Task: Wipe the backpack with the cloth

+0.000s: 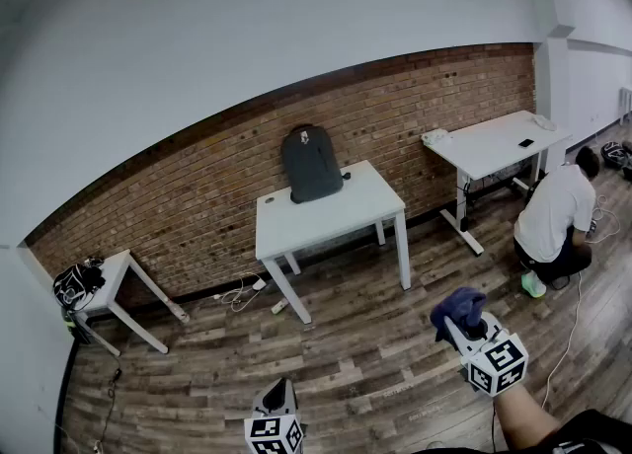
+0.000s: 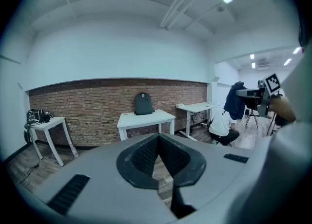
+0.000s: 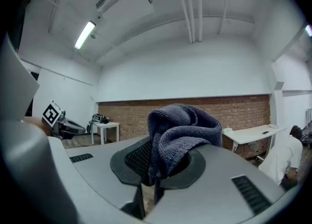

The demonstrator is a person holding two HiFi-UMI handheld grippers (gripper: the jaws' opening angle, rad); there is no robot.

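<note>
Fingers [image 3: 134, 157] of right gripper [image 3: 161, 162] pinch a nubby, bunched cloth [image 3: 183, 130]; left gripper [image 2: 158, 140] fingers touch, empty.

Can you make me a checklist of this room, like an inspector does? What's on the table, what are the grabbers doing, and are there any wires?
Surface: white table in the middle, against the brick wall.
Job's things: dark grey backpack stands on that table, leaning on the wall; dark blue cloth is far from it.
Clutter: black bag on a small side table; small dark item on the right desk.
Grippers: left gripper shut, nothing in it; right gripper shut on the cloth.
Cables: white cables on the wood floor by the wall.
Surroundings: a person crouching at the right.
</note>
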